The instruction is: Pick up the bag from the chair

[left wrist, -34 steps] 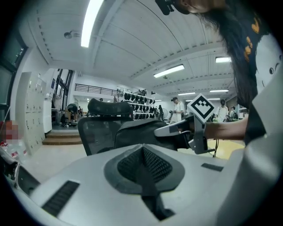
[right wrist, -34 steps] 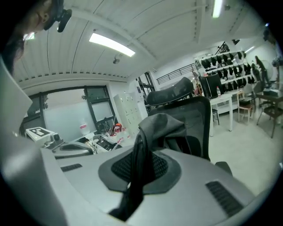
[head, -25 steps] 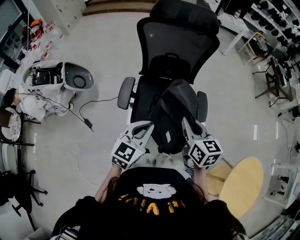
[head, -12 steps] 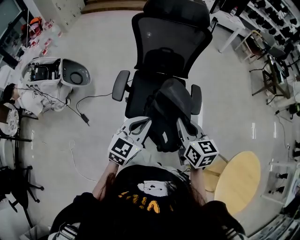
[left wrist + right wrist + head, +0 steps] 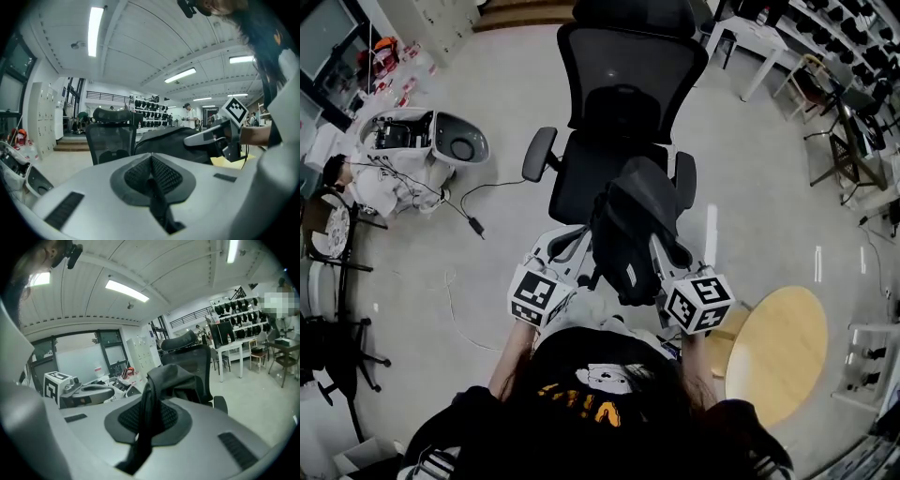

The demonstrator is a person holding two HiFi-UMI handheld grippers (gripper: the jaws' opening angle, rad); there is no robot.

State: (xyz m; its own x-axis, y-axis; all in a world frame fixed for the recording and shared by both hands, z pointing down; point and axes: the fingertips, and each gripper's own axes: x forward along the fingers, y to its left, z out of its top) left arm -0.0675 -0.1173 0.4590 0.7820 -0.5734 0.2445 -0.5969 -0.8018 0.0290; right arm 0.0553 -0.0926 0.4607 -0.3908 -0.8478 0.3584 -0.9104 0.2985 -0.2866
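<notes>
Bag (image 5: 633,225) farther back off chair (image 5: 628,84); pale floor (image 5: 759,169)

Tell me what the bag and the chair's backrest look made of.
bag: dark matte fabric, probably nylon or polyester; it slumps and creases softly.
backrest: black mesh, since darker shapes show through it, stretched in a stiff frame, likely plastic.
</notes>
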